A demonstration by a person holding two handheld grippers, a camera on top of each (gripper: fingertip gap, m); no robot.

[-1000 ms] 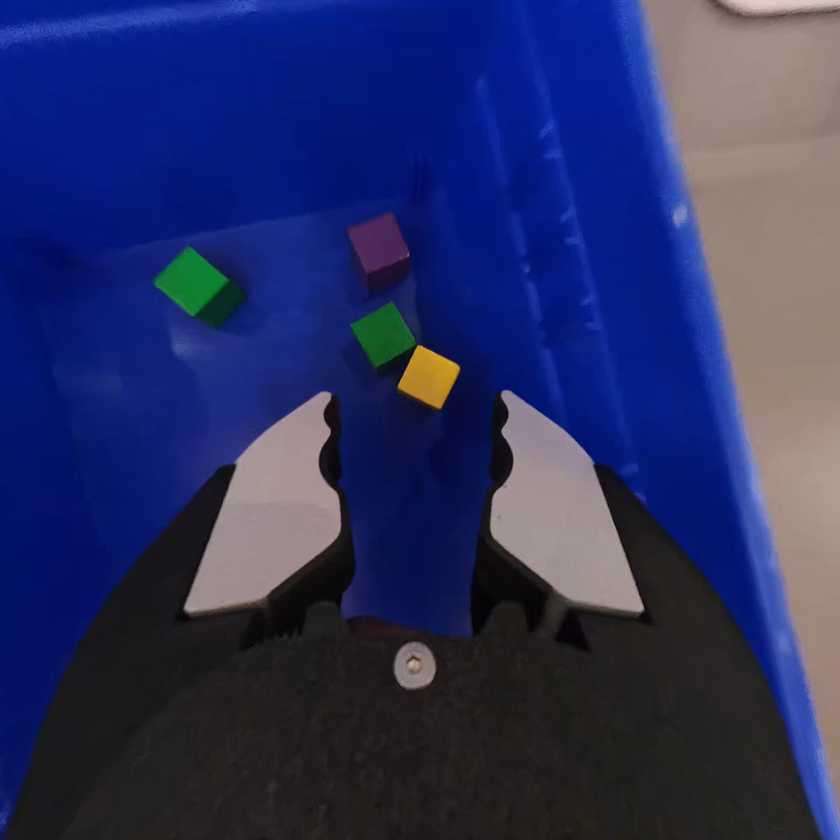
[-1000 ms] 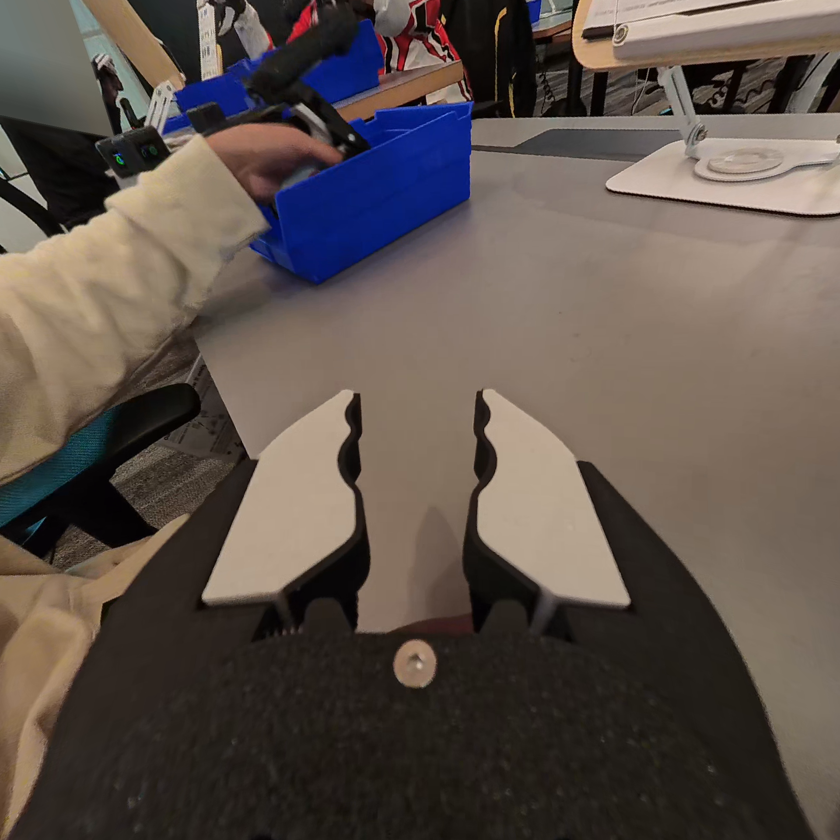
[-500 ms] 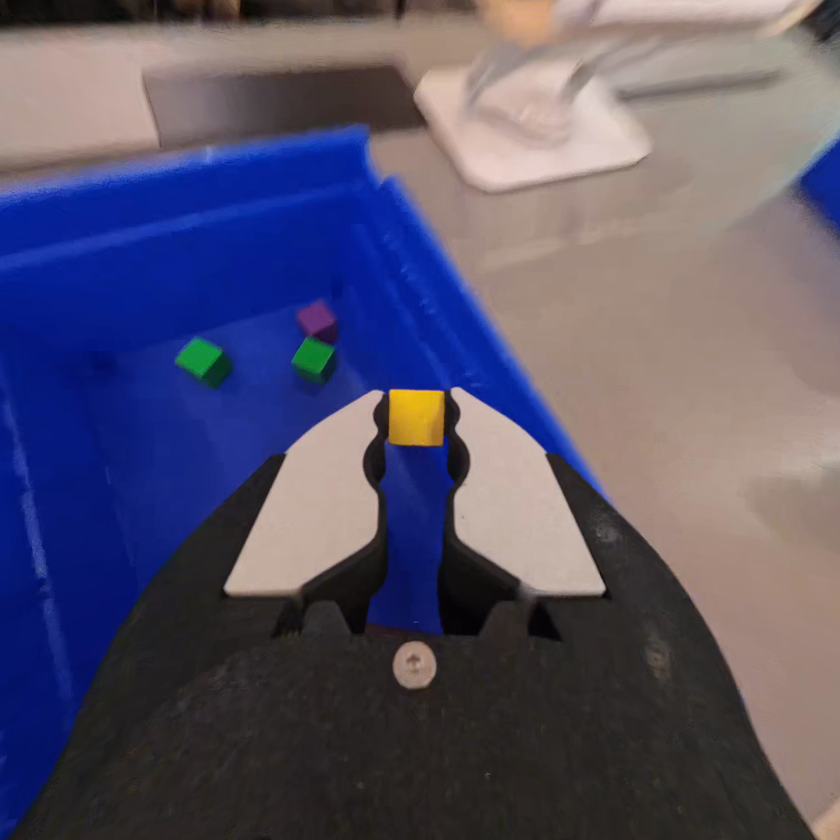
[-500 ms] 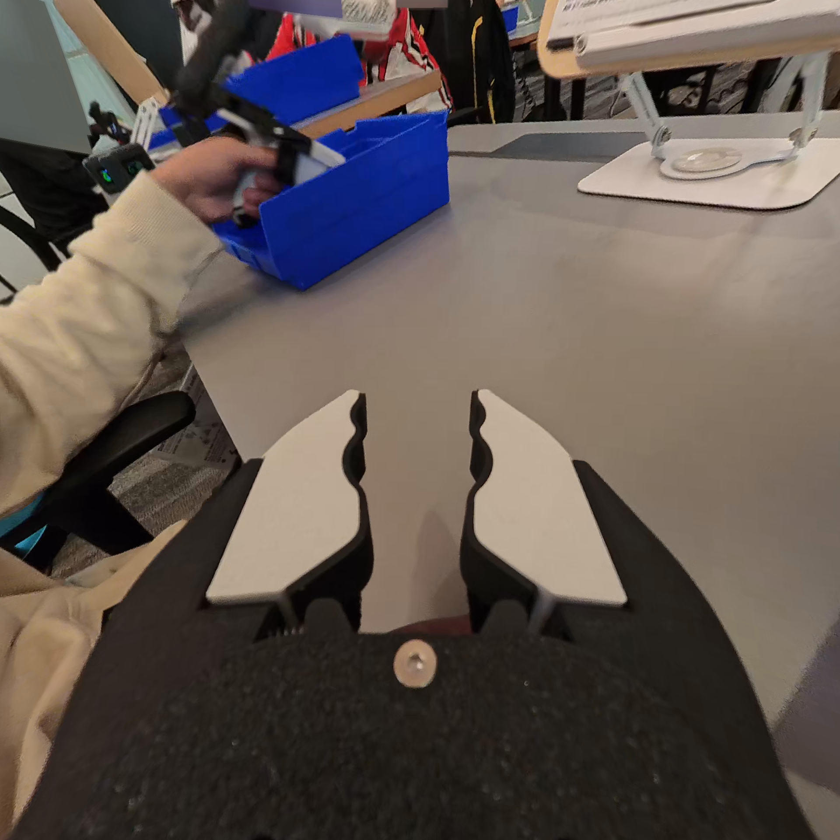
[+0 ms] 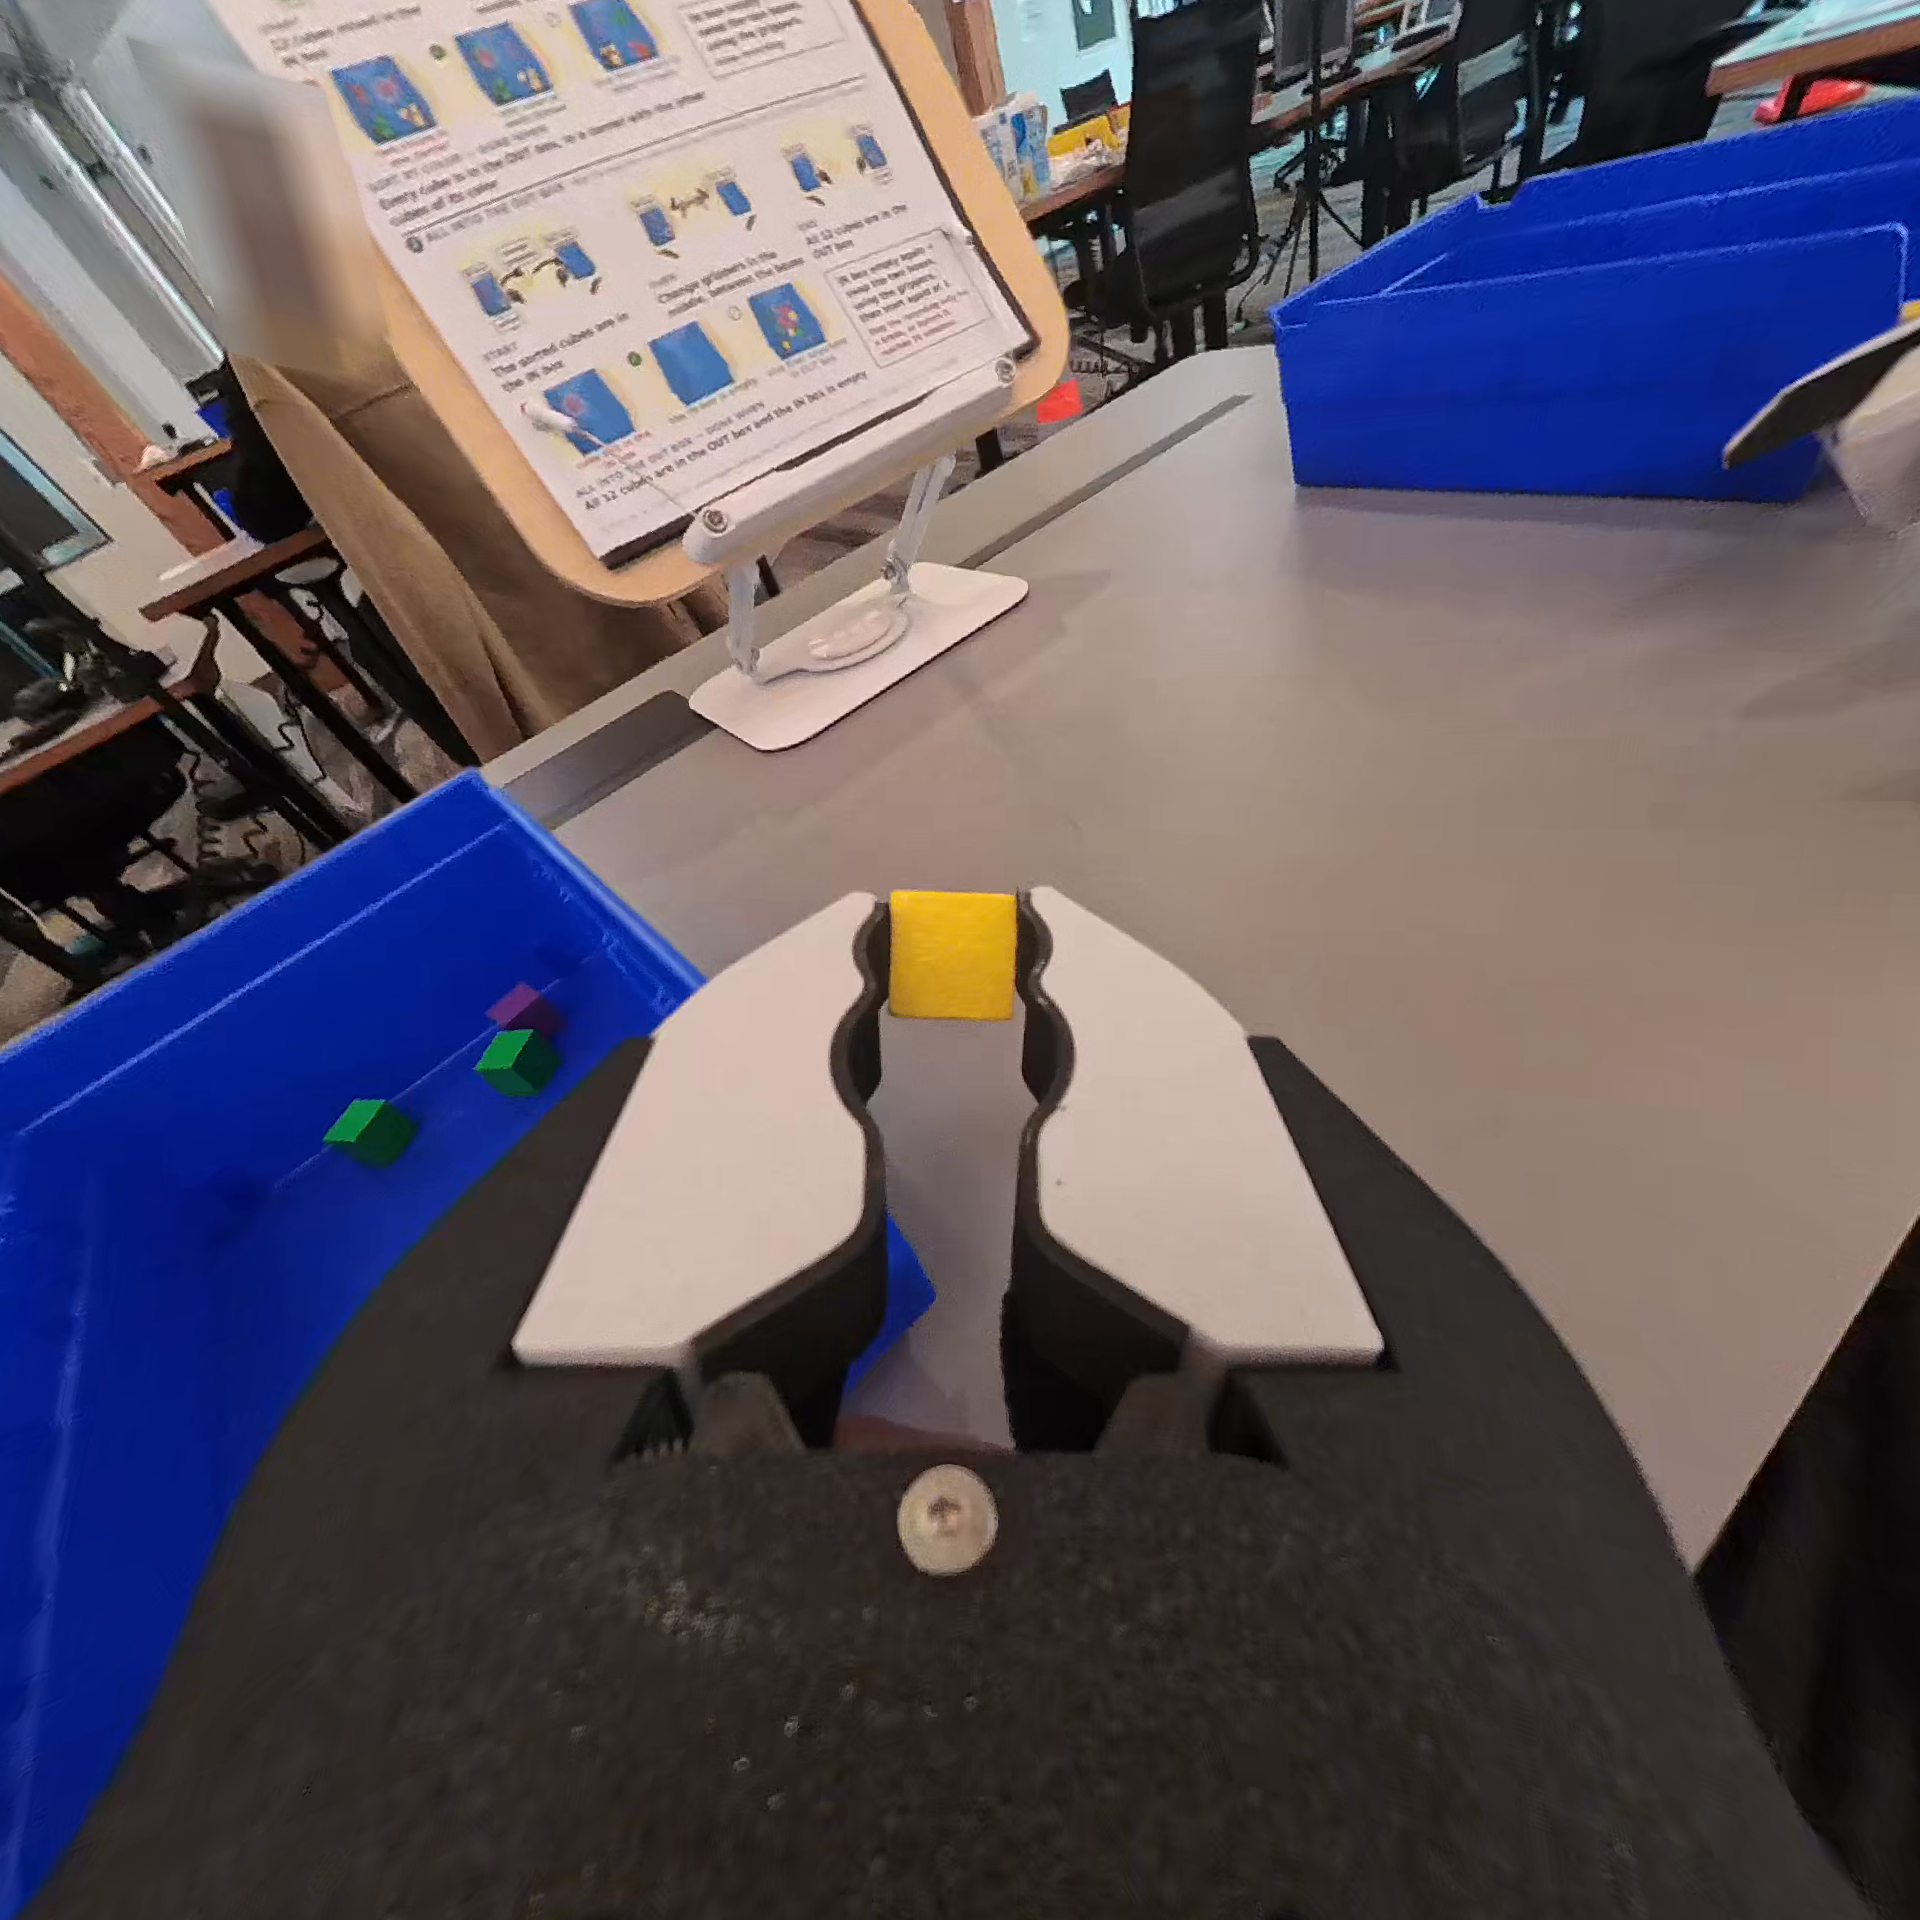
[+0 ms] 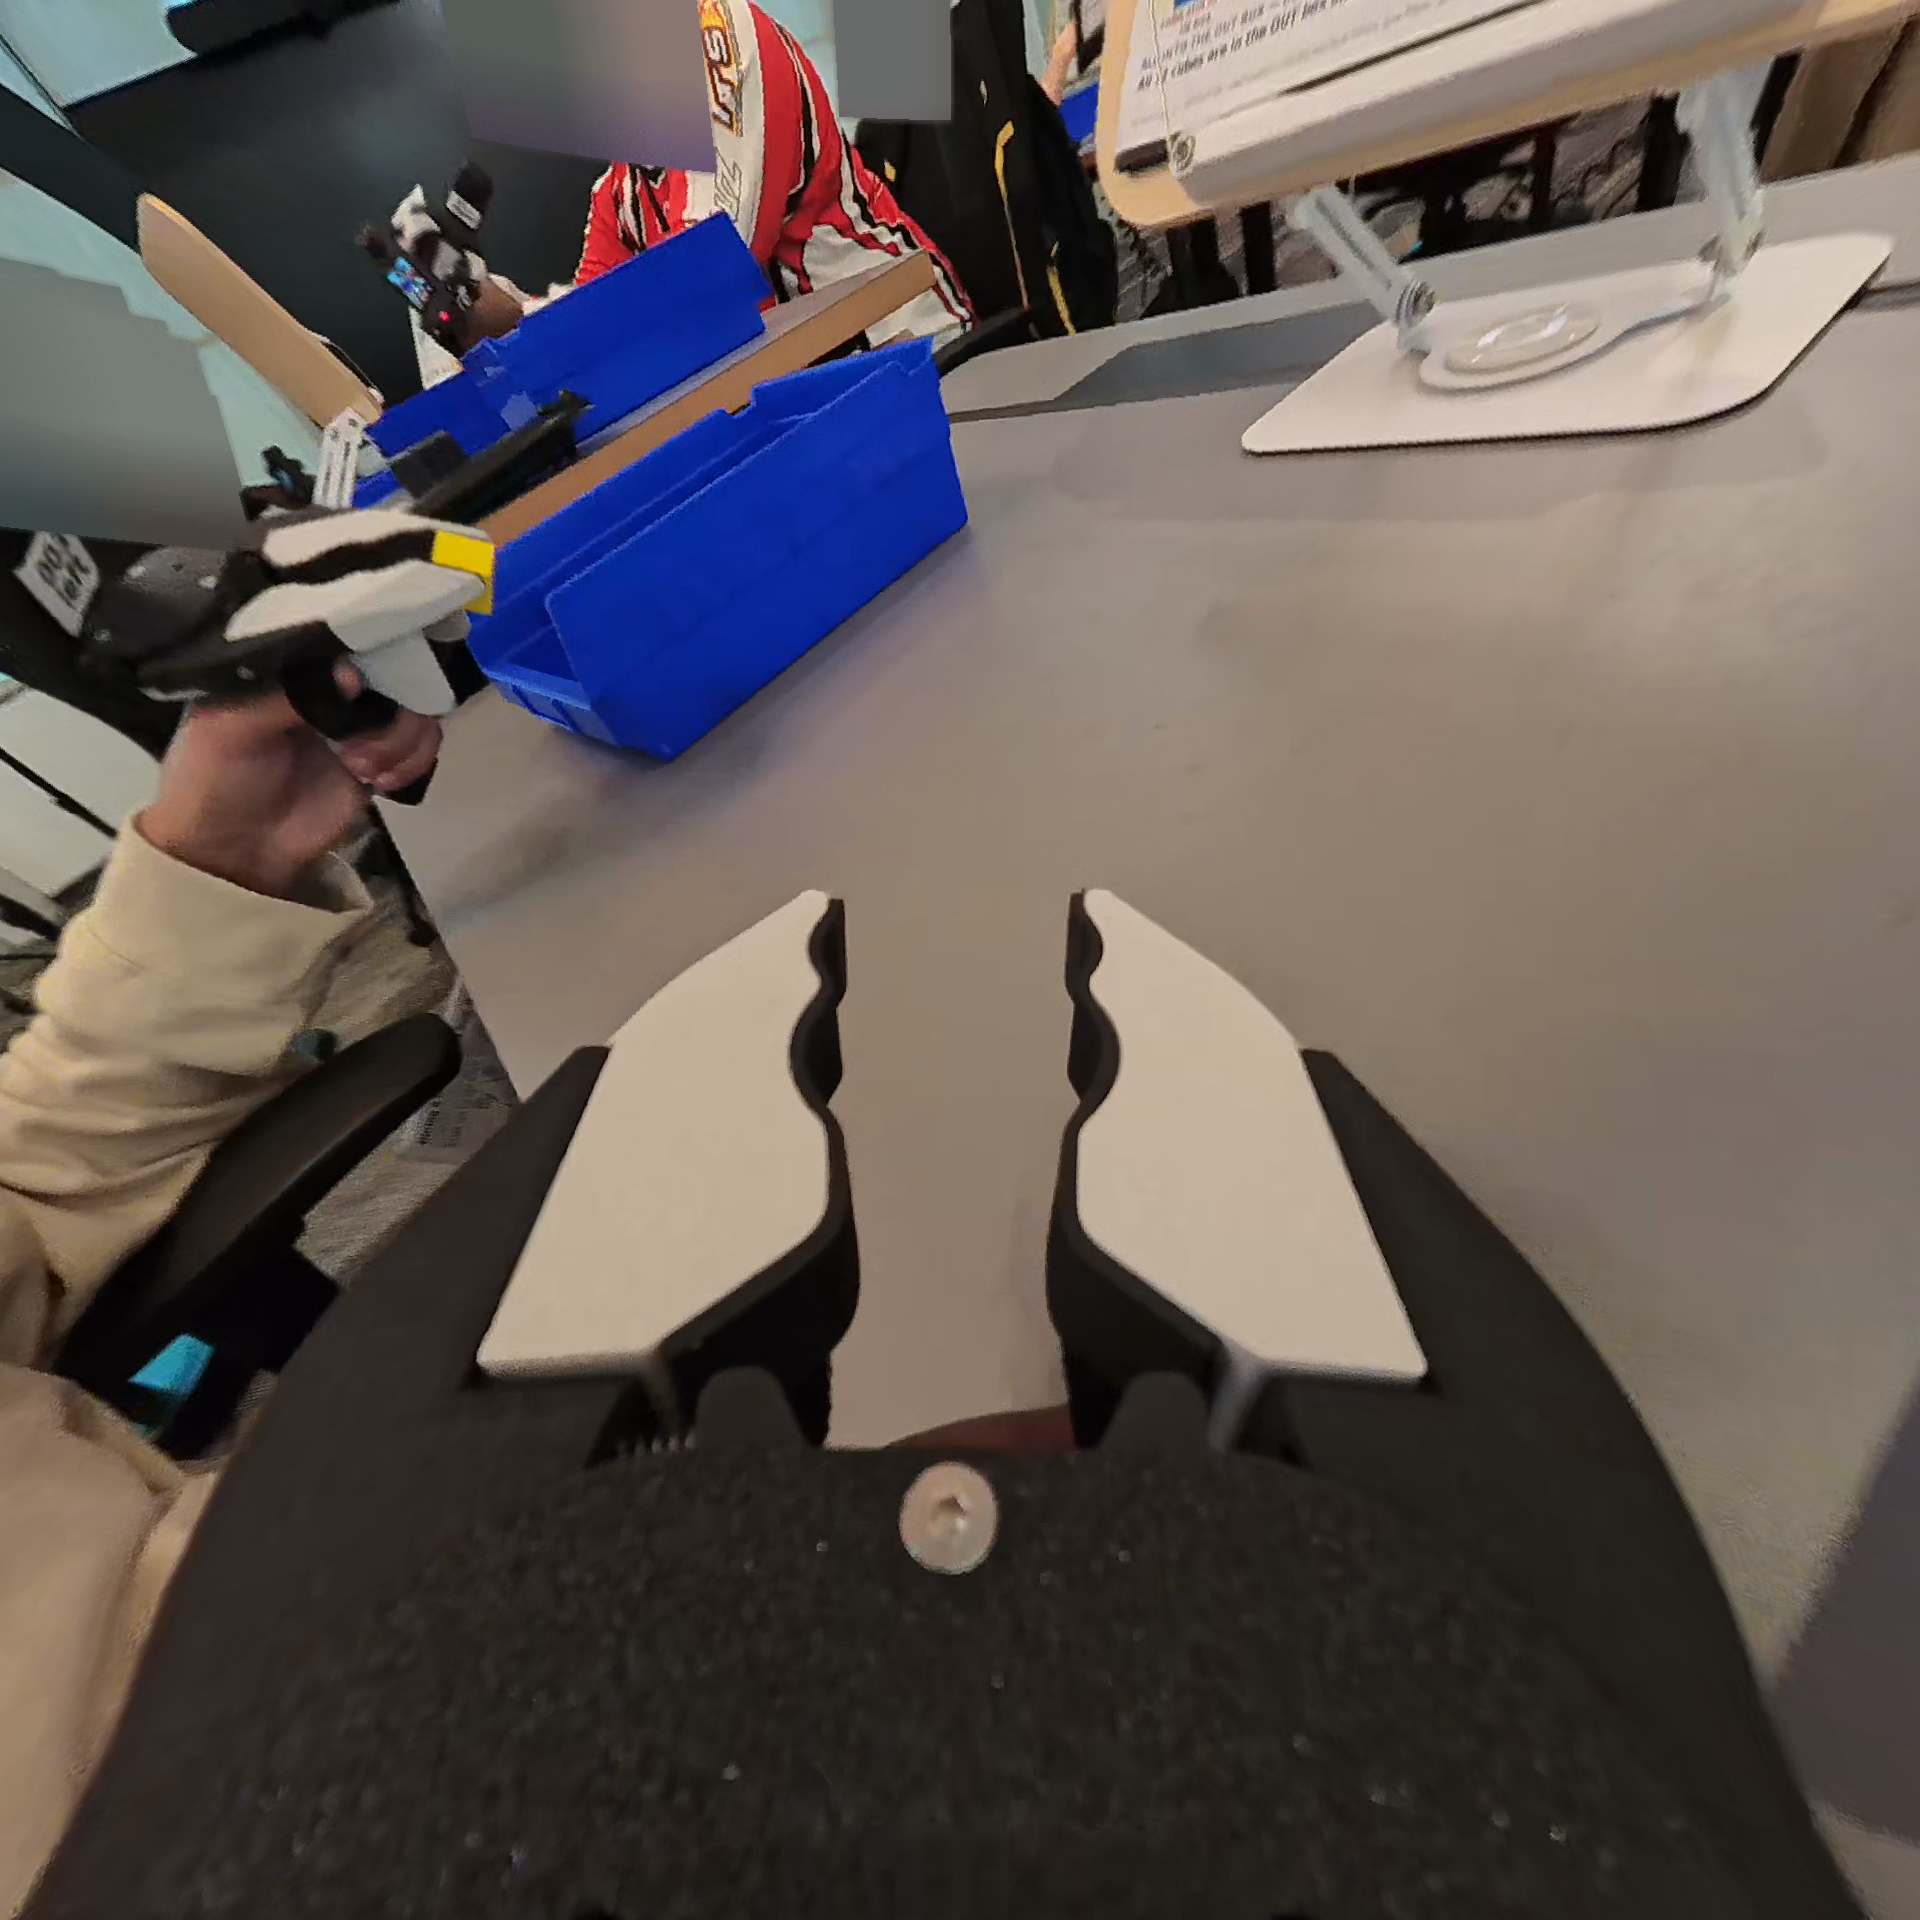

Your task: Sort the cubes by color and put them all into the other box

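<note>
Grey table (image 5: 1351, 831) open btwn blue boxes (image 5: 1558, 343); white stand (image 5: 862, 644) at back.

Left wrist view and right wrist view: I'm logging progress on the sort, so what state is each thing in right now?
left gripper: shut on the yellow cube, lifted over the table.
yellow cube: clamped between the fingertips, out of the box.
right gripper: open, empty, over the table.
near blue box: holds three cubes.
green cubes: resting on its floor.
purple cube: resting on its floor.
far blue box: contents hidden.

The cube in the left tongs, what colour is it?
Yellow. The cube shows best in the left wrist view, pinched at the tips of the left tongs.
</note>
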